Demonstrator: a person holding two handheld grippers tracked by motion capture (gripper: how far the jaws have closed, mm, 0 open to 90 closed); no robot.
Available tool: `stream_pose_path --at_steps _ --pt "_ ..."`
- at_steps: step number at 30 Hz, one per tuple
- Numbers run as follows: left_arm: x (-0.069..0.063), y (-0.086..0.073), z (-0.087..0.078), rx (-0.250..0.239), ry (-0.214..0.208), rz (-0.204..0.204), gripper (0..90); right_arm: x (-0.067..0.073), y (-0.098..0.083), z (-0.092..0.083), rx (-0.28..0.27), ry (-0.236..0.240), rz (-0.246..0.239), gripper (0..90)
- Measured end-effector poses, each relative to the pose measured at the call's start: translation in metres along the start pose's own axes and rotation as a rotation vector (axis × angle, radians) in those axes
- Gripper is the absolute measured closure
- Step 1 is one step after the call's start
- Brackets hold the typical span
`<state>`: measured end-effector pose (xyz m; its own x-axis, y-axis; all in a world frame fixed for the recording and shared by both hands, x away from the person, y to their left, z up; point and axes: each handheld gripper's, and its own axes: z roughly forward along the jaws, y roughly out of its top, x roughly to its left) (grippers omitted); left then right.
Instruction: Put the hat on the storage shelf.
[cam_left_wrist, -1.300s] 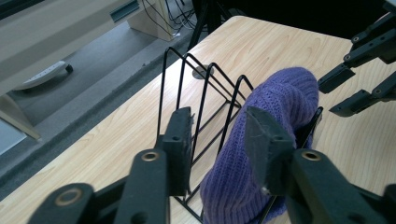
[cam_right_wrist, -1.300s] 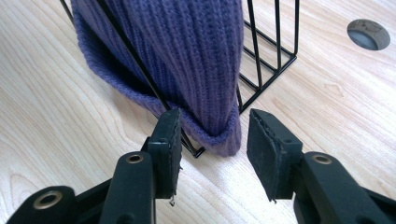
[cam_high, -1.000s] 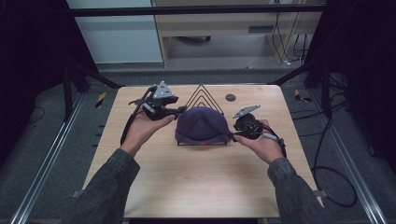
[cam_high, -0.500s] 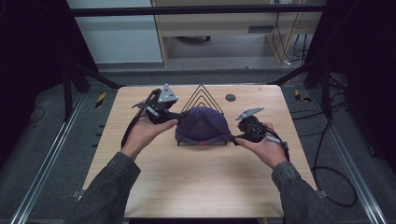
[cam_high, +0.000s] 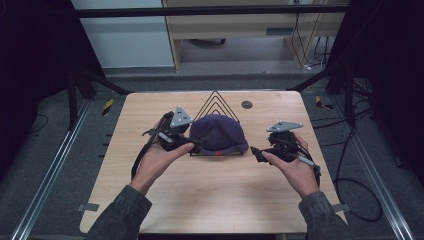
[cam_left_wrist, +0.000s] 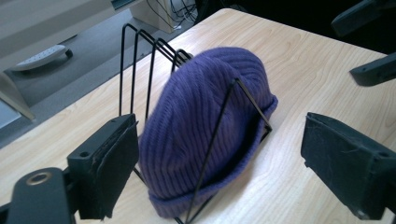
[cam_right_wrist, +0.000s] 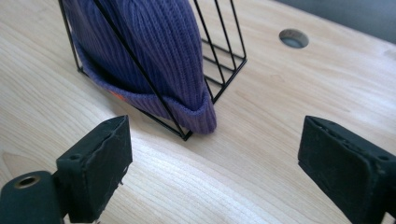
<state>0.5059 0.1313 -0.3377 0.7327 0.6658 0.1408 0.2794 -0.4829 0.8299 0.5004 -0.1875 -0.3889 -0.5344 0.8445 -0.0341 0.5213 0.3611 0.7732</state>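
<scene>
A pale wood-grain tabletop (cam_high: 210, 195) stands on a grey floor, with dark frame bars at both sides and a light cabinet beyond its far edge. A round grommet hole (cam_high: 246, 104) sits toward one o'clock from the tabletop's middle.

Just past the middle, toward twelve o'clock, a purple knit beanie (cam_high: 218, 132) is draped over a black wire rack (cam_high: 216, 102) of nested triangular frames. The beanie's crown rises toward the rack's peaks and leans toward twelve o'clock; its folded brim runs along the base at the six o'clock side, so its long axis lies across the tabletop from nine to three o'clock.

The left tongs (cam_high: 194, 145) are at the beanie's nine o'clock end. Their jaws have just been opening and now stand wide apart; in the left gripper view the left tongs (cam_left_wrist: 219, 163) frame the beanie (cam_left_wrist: 205, 126) and the rack (cam_left_wrist: 140, 60), the pads clear of the wool, gripping nothing.

The right tongs (cam_high: 256, 152) lie toward three o'clock, apart from the brim. Their jaws have also just been opening and stand wide; in the right gripper view the right tongs (cam_right_wrist: 215, 163) hold only bare tabletop between them, with the beanie (cam_right_wrist: 154, 51) and rack (cam_right_wrist: 224, 60) ahead.
</scene>
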Motion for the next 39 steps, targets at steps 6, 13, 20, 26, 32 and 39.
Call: stream_pose_path --at_steps 6,13,20,26,32,39 --pt "-0.012 -0.009 -0.004 0.004 -0.01 -0.002 8.1 0.001 -0.004 -0.02 -0.093 -0.022 0.004 5.6" --pt "-0.02 -0.01 -0.013 -0.018 -0.026 -0.001 5.8 0.003 -0.001 -0.033 -0.122 -0.01 -0.003 6.2" --pt "-0.024 -0.021 -0.023 -0.054 -0.057 0.031 4.0 0.013 0.002 -0.031 -0.108 0.021 -0.027 14.6" --pt "-0.022 -0.042 -0.032 -0.038 -0.056 0.038 3.2 0.033 0.005 -0.021 -0.078 0.053 -0.086 15.2" --pt "-0.011 -0.063 -0.042 -0.004 -0.027 0.038 3.2 0.049 0.012 -0.009 -0.08 0.061 -0.119 13.2" --pt "0.002 -0.082 -0.049 0.007 0.005 0.011 3.6 0.064 0.017 0.003 -0.069 0.109 -0.155 17.3"
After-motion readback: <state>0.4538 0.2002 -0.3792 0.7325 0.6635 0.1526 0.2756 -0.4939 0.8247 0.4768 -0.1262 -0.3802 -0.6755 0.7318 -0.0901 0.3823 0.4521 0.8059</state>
